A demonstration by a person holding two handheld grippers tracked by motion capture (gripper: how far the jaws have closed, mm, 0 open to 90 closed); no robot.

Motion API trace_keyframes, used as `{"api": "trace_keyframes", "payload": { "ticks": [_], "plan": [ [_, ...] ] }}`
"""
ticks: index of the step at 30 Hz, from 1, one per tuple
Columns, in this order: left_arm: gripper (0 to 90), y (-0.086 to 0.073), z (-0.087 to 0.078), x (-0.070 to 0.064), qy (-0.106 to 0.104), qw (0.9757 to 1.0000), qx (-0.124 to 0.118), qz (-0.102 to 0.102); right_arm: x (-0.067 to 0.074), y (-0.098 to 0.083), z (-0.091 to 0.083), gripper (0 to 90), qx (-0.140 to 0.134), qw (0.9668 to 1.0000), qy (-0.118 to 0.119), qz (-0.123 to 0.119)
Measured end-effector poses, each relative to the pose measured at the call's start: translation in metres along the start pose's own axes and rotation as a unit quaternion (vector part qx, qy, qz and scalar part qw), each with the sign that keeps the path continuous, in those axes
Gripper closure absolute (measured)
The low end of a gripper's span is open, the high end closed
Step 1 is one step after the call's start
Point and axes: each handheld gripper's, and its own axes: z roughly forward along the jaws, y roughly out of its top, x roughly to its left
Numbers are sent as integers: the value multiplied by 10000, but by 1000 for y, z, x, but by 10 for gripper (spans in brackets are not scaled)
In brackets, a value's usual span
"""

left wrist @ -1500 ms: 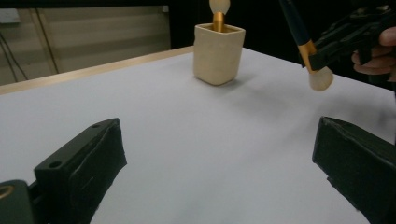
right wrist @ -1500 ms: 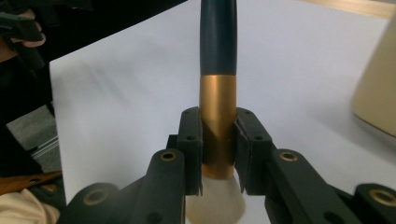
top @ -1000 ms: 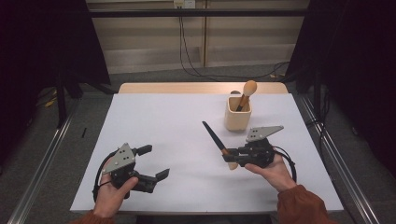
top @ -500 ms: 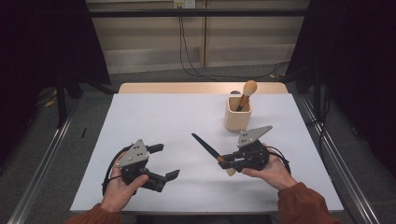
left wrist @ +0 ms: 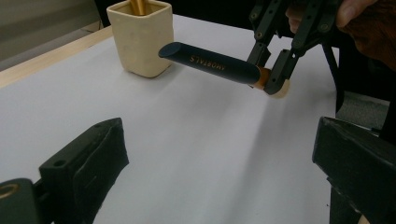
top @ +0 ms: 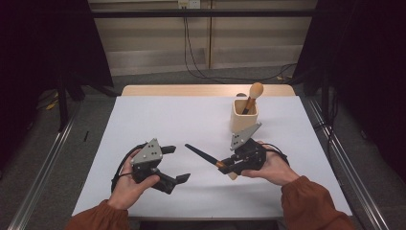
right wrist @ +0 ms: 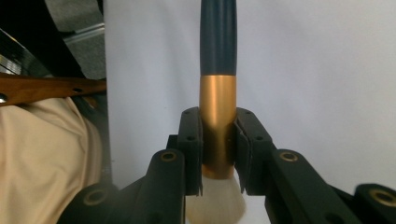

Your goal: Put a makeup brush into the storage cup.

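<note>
A makeup brush (top: 203,155) with a dark blue handle, gold ferrule (right wrist: 217,121) and cream bristles (right wrist: 215,198) is held off the white table. My right gripper (top: 225,167) is shut on the ferrule, and the handle points left and away. In the left gripper view the brush (left wrist: 210,63) and the right gripper (left wrist: 271,70) hang ahead of me. My left gripper (top: 177,164) is at the front left, open, with nothing between its jaws (left wrist: 219,163). A cream square cup (top: 243,116) at the back right holds a second brush (top: 253,93).
The white sheet (top: 191,120) covers the table up to a wooden strip (top: 206,90) at the far edge. Metal rails (top: 43,167) run along the floor on both sides. Cables (top: 191,62) hang behind the table. The cup (left wrist: 140,37) stands just behind the held brush.
The right gripper has moved left and a little nearer, and the brush handle has swung left and lower. The left gripper has moved right, toward the table's middle.
</note>
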Motion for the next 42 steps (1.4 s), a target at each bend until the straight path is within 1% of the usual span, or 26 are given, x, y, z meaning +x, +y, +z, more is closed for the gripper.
{"api": "trace_keyframes", "payload": {
  "ticks": [2, 3, 4, 5, 8, 10, 11, 12, 15, 18, 22, 24, 26, 27, 28, 29, 31, 32, 33, 36, 37, 38, 39, 40, 41, 42],
  "plan": [
    [29, 1, 2, 1, -127, 9999, 51, 4, 2, 3, 0, 748, 140, 9998, -37, -119],
    [29, 2, 3, 0, -149, 9999, 63, 0, 3, 4, 1, 749, 203, 9996, -24, -174],
    [29, 2, 3, 0, -150, 9998, 127, 65, 4, 5, 1, 749, 259, 9994, -4, -223],
    [29, 3, 4, -1, -151, 9997, 160, 82, 5, 6, 2, 748, 316, 9992, 5, -243],
    [29, 6, 6, -2, -80, 9991, 322, 262, 4, 8, 4, 749, 511, 9981, 45, -329],
    [29, 9, 8, -2, -86, 9990, 337, 289, 5, 10, 5, 749, 652, 9971, 99, -391],
    [29, 10, 8, -2, -53, 9987, 383, 319, 6, 11, 5, 749, 717, 9964, 114, -427],
    [29, 11, 9, -1, -63, 9982, 450, 385, 6, 13, 6, 749, 765, 9960, 118, -449],
    [35, 14, 12, 1, -46, 9971, 584, 485, 6, 17, 8, 748, 990, 9938, 48, -508],
    [43, 15, 16, 3, -124, 9958, 729, 542, 5, 20, 9, 749, 1089, 9925, 65, -556],
    [47, 14, 19, 5, -162, 9944, 895, 535, 4, 23, 11, 749, 1294, 9897, 101, -607],
    [51, 14, 21, 6, -167, 9931, 999, 592, 5, 25, 13, 749, 1407, 9879, 136, -641],
    [51, 14, 22, 7, -233, 9926, 1062, 535, 6, 28, 13, 749, 1501, 9865, 148, -642],
    [51, 14, 22, 7, -284, 9920, 1132, 490, 6, 29, 13, 748, 1528, 9858, 150, -676],
    [51, 15, 23, 8, -326, 9912, 1198, 466, 6, 30, 13, 748, 1547, 9854, 128, -700],
    [50, 16, 23, 8, -355, 9900, 1276, 488, 6, 32, 13, 748, 1578, 9849, 150, -692],
    [51, 17, 24, 8, -423, 9886, 1361, 485, 5, 34, 13, 748, 1594, 9844, 158, -728],
    [51, 18, 25, 8, -464, 9881, 1381, 501, 5, 35, 13, 748, 1671, 9830, 204, -732],
    [51, 20, 25, 8, -492, 9869, 1451, 498, 5, 36, 14, 748, 1737, 9814, 204, -792],
    [66, 22, 28, 7, -628, 9832, 1635, 513, 6, 38, 18, 748, 1950, 9769, 228, -847],
    [66, 23, 30, 7, -672, 9811, 1729, 553, 5, 39, 19, 749, 1990, 9756, 251, -892],
    [67, 23, 31, 7, -671, 9804, 1770, 546, 5, 39, 21, 748, 2020, 9747, 244, -922],
    [70, 24, 33, 7, -752, 9770, 1916, 550, 5, 39, 22, 748, 2049, 9740, 261, -934],
    [75, 25, 34, 7, -799, 9748, 2010, 546, 5, 40, 24, 748, 2098, 9727, 268, -959],
    [75, 26, 35, 7, -824, 9730, 2096, 502, 5, 40, 25, 748, 2117, 9720, 254, -984],
    [75, 26, 36, 7, -847, 9713, 2166, 500, 5, 40, 27, 749, 2150, 9713, 295, -974]
  ]
}}
